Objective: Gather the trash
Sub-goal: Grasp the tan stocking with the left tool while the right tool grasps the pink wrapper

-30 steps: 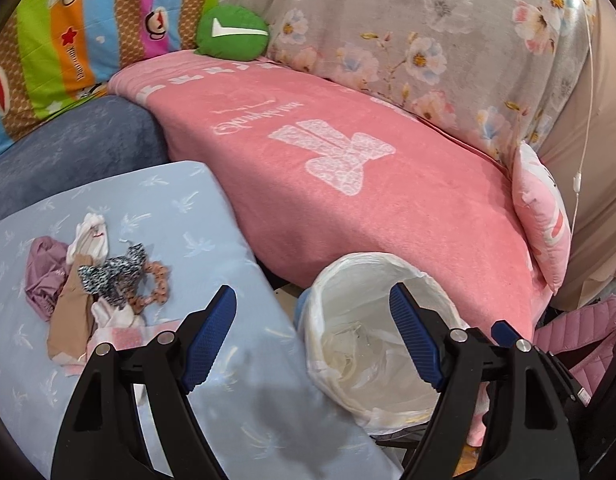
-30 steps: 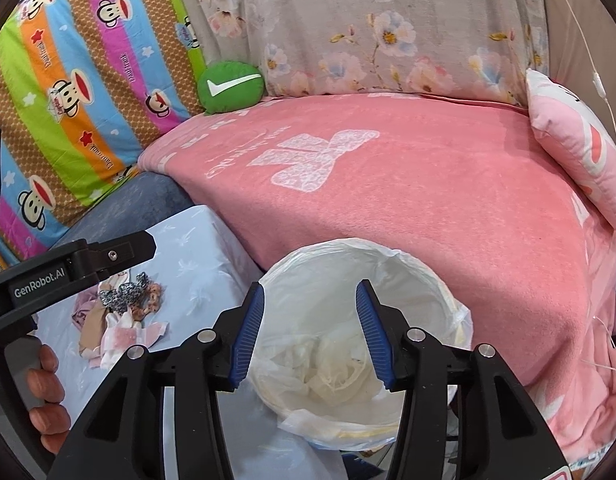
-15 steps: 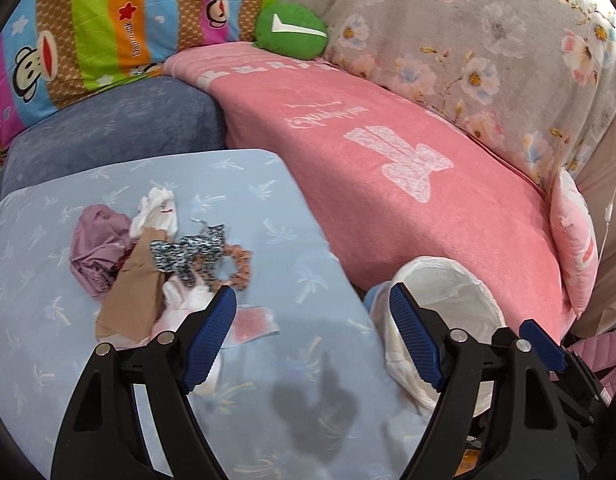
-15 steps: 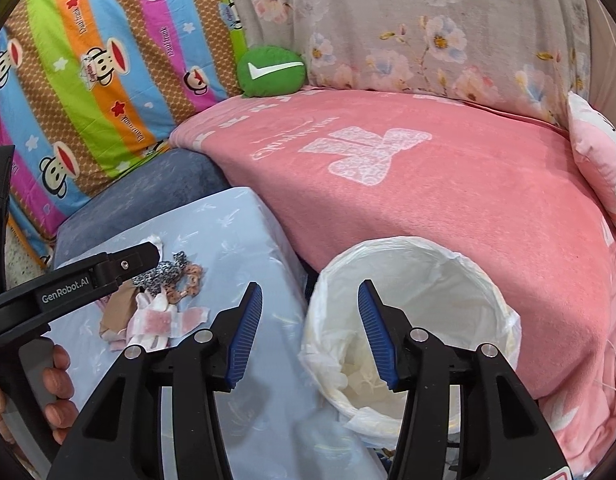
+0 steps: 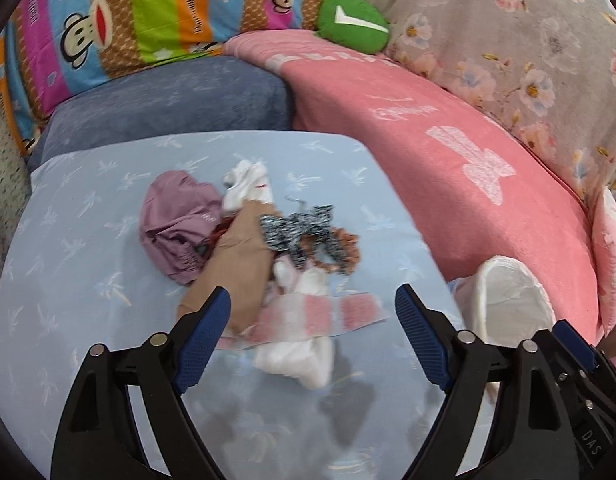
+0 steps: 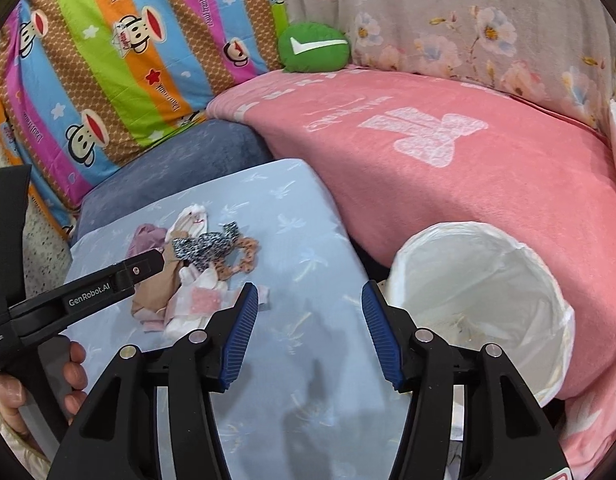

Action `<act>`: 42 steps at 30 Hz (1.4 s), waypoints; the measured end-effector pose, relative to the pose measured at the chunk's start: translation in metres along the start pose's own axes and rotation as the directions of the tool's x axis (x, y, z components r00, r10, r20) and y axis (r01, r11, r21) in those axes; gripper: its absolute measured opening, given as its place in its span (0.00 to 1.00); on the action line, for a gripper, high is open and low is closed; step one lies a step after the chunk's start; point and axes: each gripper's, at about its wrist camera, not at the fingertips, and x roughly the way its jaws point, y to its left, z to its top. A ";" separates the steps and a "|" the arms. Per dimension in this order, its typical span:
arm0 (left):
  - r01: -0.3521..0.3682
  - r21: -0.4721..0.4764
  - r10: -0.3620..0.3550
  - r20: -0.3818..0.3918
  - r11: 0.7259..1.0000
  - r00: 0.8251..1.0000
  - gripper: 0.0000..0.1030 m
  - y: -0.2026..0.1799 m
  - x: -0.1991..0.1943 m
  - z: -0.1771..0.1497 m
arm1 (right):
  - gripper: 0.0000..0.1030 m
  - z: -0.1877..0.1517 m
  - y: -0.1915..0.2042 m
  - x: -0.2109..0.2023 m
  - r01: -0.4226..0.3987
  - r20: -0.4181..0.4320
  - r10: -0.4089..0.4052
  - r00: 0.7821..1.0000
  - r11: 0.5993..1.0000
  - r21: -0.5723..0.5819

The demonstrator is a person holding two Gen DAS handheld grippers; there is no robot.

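Observation:
A pile of scraps lies on the light blue cushion (image 5: 68,280): a mauve cloth (image 5: 176,220), a tan piece (image 5: 232,272), a black-and-white scrunchie (image 5: 296,228), an orange scrunchie (image 5: 340,248), white tissue (image 5: 300,356) and a pink-and-white wrapper (image 5: 320,312). My left gripper (image 5: 312,336) is open, just above the pile's near edge. My right gripper (image 6: 308,332) is open and empty over the cushion, between the pile (image 6: 196,264) and the white-lined bin (image 6: 480,304). The left gripper's finger (image 6: 120,276) shows in the right wrist view beside the pile.
A pink blanket (image 5: 448,152) covers the sofa behind the cushion and bin (image 5: 508,300). A green round pillow (image 5: 352,24), a striped monkey-print cover (image 5: 128,20) and a floral cover (image 5: 528,40) stand at the back. A navy cushion (image 5: 168,100) lies behind the blue one.
Both grippers have swung left, away from the bin and toward the pile. The left gripper is now right over the pile's near edge. Both stay open.

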 end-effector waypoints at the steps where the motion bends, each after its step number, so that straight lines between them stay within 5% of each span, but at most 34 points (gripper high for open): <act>1: -0.008 -0.007 0.008 -0.003 1.000 1.000 0.81 0.006 0.001 -0.001 | 0.52 -0.001 0.005 0.003 -0.003 -0.007 0.003 1.000 1.000 -0.010; 12: -0.086 -0.065 0.082 -0.070 0.994 0.994 0.83 0.060 0.025 -0.006 | 0.52 -0.007 0.042 0.045 -0.052 -0.085 0.048 0.995 0.998 -0.045; 21: -0.021 -0.096 0.008 -0.133 0.995 0.991 0.82 0.069 0.051 -0.006 | 0.52 -0.009 0.068 0.079 -0.073 -0.139 0.062 0.988 0.994 -0.076; 23: -0.007 -0.095 -0.007 -0.144 0.995 0.989 0.75 0.069 0.055 -0.005 | 0.52 -0.009 0.071 0.084 -0.078 -0.147 0.065 0.987 0.994 -0.080; 31: 0.030 -0.116 -0.049 -0.172 0.993 0.984 0.16 0.080 0.055 -0.007 | 0.52 -0.012 0.087 0.104 -0.107 -0.180 0.089 0.980 0.990 -0.092; 42: 0.027 -0.121 -0.043 -0.134 0.992 0.990 0.09 0.094 0.036 -0.003 | 0.48 -0.024 0.116 0.129 -0.172 -0.244 0.142 0.959 0.980 -0.102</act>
